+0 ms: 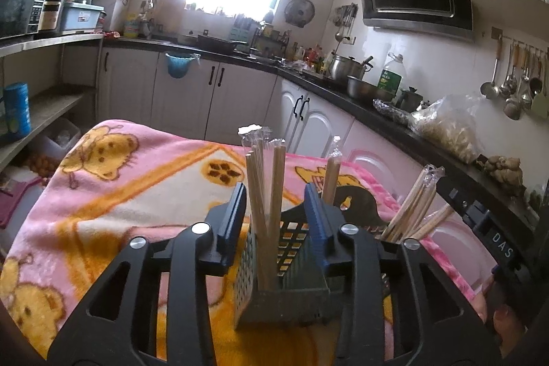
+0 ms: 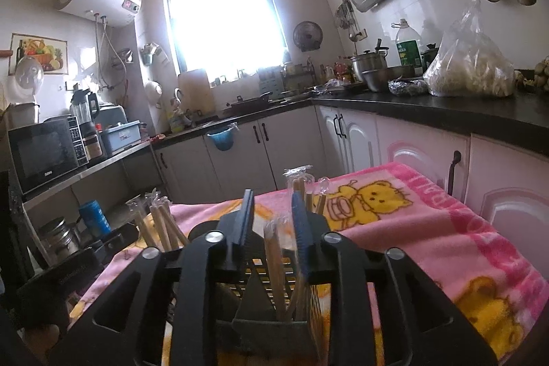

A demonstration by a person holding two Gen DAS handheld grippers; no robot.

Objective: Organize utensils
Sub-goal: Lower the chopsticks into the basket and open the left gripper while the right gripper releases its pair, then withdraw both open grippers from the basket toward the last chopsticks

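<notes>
A dark perforated utensil holder point(image 1: 284, 294) stands on a pink cartoon-bear blanket point(image 1: 113, 194). Plastic-wrapped wooden chopsticks point(image 1: 264, 191) stand upright in its near compartment, between the spread fingers of my left gripper point(image 1: 276, 191), which is open and does not clamp them. Another wrapped pair point(image 1: 331, 177) rises behind the blue finger pad, and a further bunch point(image 1: 411, 211) leans at the right. In the right wrist view my right gripper point(image 2: 271, 196) hangs open over the holder point(image 2: 267, 325), with chopsticks point(image 2: 276, 266) below and between its fingers. More chopsticks point(image 2: 161, 225) lean at the left.
The other gripper's black body point(image 1: 497, 246) and a hand point(image 1: 504, 321) sit close on the right. White cabinets point(image 2: 425, 160) under a black counter point(image 2: 446, 112) run right beside the blanket. A shelf with a microwave point(image 2: 44, 153) stands to the left.
</notes>
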